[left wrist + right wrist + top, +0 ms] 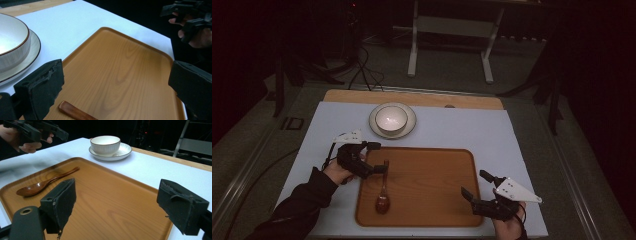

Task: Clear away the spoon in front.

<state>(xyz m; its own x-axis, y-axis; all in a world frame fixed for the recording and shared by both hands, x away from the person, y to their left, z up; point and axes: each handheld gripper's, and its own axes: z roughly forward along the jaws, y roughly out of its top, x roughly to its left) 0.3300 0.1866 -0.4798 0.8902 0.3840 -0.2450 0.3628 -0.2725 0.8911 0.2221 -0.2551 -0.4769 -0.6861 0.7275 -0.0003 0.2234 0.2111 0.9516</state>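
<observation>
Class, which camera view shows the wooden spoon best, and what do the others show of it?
The right gripper view: the spoon lies whole on the tray, bowl and handle clear. The high view shows it whole but small and dim. The left gripper view catches just its handle end.

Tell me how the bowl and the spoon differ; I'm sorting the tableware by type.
The bowl is white with a dark rim line; the spoon is glossy reddish-brown wood. The bowl stands upright on a saucer beyond the tray; the spoon lies flat on the tray's left part. The bowl is round and deep, the spoon long and slim. Neither is touched by a gripper.
</observation>
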